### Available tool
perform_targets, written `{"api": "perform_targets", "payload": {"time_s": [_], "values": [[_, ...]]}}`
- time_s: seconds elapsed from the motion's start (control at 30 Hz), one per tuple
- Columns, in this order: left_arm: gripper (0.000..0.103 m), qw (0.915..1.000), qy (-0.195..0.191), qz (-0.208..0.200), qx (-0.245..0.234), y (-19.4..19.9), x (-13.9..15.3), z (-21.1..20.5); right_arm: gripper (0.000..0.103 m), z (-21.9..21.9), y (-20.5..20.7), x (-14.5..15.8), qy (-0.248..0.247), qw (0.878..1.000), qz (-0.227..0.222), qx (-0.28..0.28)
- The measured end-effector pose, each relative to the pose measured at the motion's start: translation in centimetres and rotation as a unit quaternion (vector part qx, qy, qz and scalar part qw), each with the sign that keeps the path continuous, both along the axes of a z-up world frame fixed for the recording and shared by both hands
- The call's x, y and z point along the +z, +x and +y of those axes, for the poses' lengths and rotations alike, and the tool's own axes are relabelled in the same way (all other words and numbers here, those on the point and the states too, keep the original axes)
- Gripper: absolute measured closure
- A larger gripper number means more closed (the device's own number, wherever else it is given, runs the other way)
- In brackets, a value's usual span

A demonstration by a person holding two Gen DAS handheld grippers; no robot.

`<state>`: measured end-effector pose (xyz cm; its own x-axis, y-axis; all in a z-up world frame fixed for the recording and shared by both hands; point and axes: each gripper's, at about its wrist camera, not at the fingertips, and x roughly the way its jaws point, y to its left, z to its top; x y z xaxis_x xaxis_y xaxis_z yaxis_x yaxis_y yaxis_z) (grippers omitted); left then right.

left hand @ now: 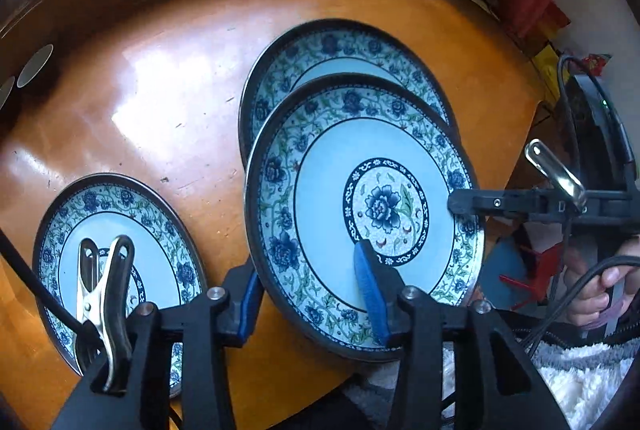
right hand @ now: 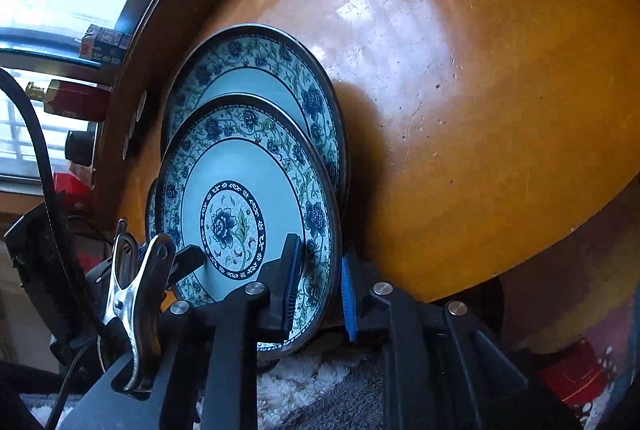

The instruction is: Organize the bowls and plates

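Overlap of two patterned plates as the crux: upper plate point(left hand: 360, 213) point(right hand: 240, 189) tilted and riding partly over lower plate point(left hand: 344, 49) point(right hand: 256, 69), offset toward the near edge of the tabletop point(left hand: 140, 89) and hanging past it above fleecy fabric point(left hand: 580, 370). Right hand-held gripper point(right hand: 320, 258) pinching the upper plate's rim on its right side, pads either face; left hand-held gripper point(left hand: 308, 270) spread, straddling the near rim without pressing, so weight probably on the right alone. Round, so no long axis to align; centring likely a short push away, straight along both grippers' lines. Third plate point(left hand: 100, 213) flat on the tabletop, near on the left, apart from the pair. Bare wood beyond and to the left; drop-off close underneath.
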<state>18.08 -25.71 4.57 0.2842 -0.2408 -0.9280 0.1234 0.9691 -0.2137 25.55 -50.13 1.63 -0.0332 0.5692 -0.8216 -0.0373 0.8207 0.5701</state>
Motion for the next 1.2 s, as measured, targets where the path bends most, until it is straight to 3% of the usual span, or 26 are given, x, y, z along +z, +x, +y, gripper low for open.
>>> {"api": "perform_targets", "payload": {"time_s": [0.1,0.23,0.53,0.7,0.8,1.2], "values": [[0.057,0.9999,0.010,-0.006,0.010,0.2,0.3,0.3,0.085,0.3,0.6,0.4,-0.002,1.000,-0.008,0.004],[0.069,0.9985,0.042,0.006,0.036,1.1,0.1,0.9,0.085,0.6,1.4,0.5,-0.013,1.000,-0.009,0.006],[0.069,0.9964,0.064,0.006,0.056,2.7,-0.3,1.4,0.084,0.9,4.3,-0.8,-0.009,1.000,-0.016,0.015],[0.069,0.9956,0.058,0.016,0.072,4.5,-1.0,1.0,0.086,1.2,5.8,-0.9,-0.015,0.999,-0.024,0.029],[0.077,0.9960,0.049,0.016,0.073,4.7,-1.1,1.1,0.085,1.4,6.6,-0.9,-0.015,0.999,-0.030,0.041],[0.078,0.9937,0.062,-0.006,0.094,7.4,-1.1,2.4,0.086,3.1,9.5,-0.9,0.003,0.996,-0.050,0.069]]}}
